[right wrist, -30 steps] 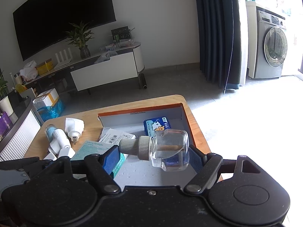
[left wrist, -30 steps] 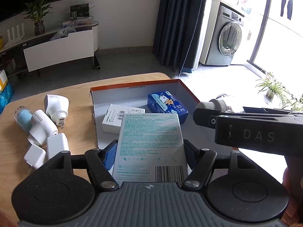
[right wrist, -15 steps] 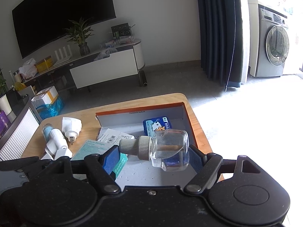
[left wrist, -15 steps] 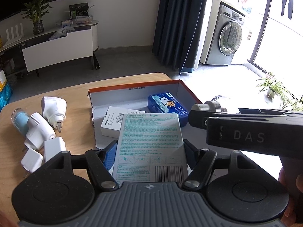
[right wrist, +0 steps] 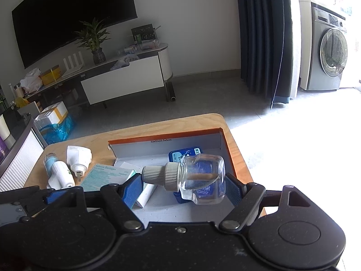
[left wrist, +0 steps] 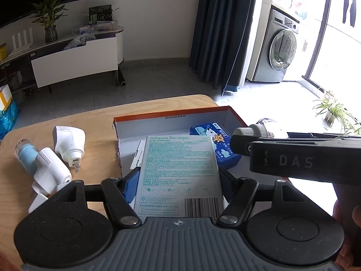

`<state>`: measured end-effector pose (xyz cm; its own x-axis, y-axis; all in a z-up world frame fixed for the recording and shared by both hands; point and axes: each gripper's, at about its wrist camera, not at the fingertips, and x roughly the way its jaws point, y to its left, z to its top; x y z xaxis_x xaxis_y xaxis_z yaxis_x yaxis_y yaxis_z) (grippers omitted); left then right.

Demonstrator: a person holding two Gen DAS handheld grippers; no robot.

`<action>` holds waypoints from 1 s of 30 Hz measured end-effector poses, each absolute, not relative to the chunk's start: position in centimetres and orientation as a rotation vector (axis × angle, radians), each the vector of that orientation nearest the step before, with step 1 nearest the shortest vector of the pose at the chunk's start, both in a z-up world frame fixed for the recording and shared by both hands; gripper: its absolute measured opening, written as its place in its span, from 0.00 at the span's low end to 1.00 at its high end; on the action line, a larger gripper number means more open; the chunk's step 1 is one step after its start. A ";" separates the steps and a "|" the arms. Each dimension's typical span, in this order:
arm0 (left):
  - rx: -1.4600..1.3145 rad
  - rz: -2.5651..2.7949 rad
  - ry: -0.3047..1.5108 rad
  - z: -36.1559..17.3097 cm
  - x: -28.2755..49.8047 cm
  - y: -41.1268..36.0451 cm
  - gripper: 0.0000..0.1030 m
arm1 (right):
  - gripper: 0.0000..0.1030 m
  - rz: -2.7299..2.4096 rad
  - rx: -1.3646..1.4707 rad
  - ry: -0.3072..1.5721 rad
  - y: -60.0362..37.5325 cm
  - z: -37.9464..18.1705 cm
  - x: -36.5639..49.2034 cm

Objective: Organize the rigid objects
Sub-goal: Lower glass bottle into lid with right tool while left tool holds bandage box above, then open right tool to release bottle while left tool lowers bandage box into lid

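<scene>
My left gripper [left wrist: 179,180] is shut on a teal-and-white Adhesive Bandages box [left wrist: 180,169], held flat over the near part of an orange-edged cardboard box [left wrist: 158,122]. My right gripper [right wrist: 182,189] is shut on a clear glass bottle [right wrist: 203,178] with a ribbed pale cap, lying sideways between the blue pads above the same cardboard box [right wrist: 162,149]. A blue tin [left wrist: 209,133] and a small white carton [right wrist: 146,194] lie inside. In the left wrist view the right gripper [left wrist: 239,144] reaches in from the right with the bottle's cap [left wrist: 250,131] showing.
On the wooden table [left wrist: 97,122], left of the cardboard box, lie a white plug adapter [left wrist: 67,140], a white-and-blue device [left wrist: 40,164] and other white chargers. The table's right edge runs close beside the box. Beyond are a TV stand, a curtain and a washing machine.
Both grippers have advanced a little over the cardboard box, still holding their loads. The bandage box now covers more of the white carton, and the nearest chargers have slid out of the left view.
</scene>
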<state>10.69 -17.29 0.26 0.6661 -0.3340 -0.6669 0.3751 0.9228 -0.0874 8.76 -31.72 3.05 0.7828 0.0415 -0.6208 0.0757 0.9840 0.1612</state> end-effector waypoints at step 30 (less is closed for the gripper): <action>0.024 -0.392 0.773 0.0 15.2 -18.0 0.70 | 0.89 -0.075 0.193 0.562 -34.5 3.8 9.7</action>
<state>15.20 -17.95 0.02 0.6472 -0.3362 -0.6841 0.3540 0.9274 -0.1209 9.71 -34.50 3.82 0.8443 -0.0177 -0.5356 0.1228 0.9792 0.1613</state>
